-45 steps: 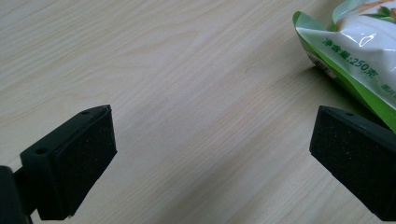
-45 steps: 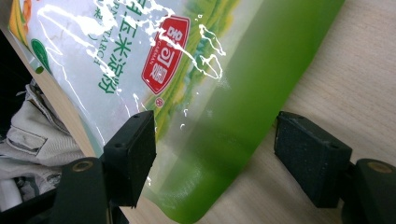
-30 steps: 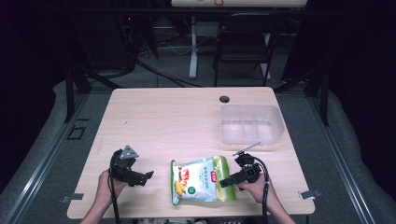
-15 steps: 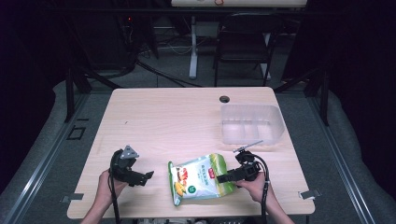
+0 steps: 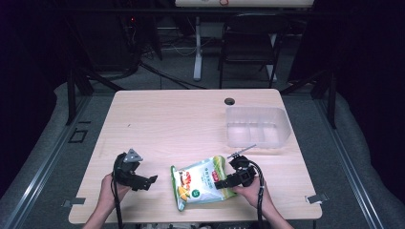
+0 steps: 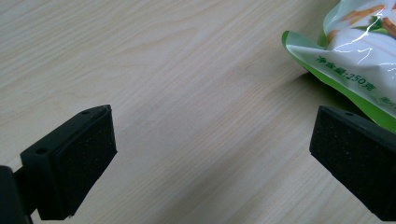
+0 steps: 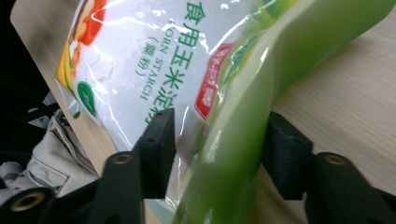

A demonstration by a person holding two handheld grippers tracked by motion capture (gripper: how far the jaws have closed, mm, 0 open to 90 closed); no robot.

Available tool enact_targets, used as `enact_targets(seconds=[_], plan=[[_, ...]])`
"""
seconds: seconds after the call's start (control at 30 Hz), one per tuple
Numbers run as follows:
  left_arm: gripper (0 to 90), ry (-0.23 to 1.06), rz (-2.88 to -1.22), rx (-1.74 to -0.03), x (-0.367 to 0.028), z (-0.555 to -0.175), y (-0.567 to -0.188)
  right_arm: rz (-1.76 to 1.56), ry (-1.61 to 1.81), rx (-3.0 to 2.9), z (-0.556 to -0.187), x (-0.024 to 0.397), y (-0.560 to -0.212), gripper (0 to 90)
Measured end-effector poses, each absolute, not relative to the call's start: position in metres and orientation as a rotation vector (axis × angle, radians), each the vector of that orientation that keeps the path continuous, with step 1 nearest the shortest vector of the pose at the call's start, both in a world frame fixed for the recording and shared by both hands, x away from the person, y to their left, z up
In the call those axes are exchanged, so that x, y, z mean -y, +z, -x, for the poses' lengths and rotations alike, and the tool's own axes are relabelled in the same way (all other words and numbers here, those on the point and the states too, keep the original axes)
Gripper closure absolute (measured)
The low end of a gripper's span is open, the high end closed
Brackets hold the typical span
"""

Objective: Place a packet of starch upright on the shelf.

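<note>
A green and white bag of corn starch lies near the table's front edge, between the two hands. My right gripper comes at it from the right. In the right gripper view its jaws have just been closing, and the pads now press on either side of the bag's green side edge, which stands up between them. My left gripper rests left of the bag, pointing at it. Its jaws stand wide apart over bare wood, with a bag corner just beyond the right pad.
A clear plastic container with compartments sits at the table's right, behind the right hand. A small dark cable hole is at the back edge of the wooden table. A chair and desk legs stand beyond the table.
My right gripper has moved left onto the bag's right edge and its jaws have narrowed around it. The bag's right side has lifted slightly. The left gripper has stayed put.
</note>
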State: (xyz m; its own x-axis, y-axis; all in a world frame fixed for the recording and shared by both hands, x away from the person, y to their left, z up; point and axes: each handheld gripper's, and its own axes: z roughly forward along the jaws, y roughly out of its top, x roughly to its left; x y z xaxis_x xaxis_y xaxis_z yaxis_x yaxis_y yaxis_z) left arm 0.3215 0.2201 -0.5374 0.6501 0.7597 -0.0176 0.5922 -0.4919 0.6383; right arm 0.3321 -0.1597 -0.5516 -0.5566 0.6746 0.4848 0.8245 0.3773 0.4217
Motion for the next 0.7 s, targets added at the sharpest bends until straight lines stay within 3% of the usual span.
enact_targets(seconds=[0.33, 0.7], plan=[[0.5, 0.350, -2.251, -1.058, -0.222, -0.322, -0.539, 1.302, -0.970, 2.354, -0.338, 0.158, -0.555, 75.1], [0.6, 0.348, -2.258, -1.048, -0.221, -0.322, -0.539, 1.258, -0.988, 2.435, -0.336, 0.164, -0.544, 86.1]])
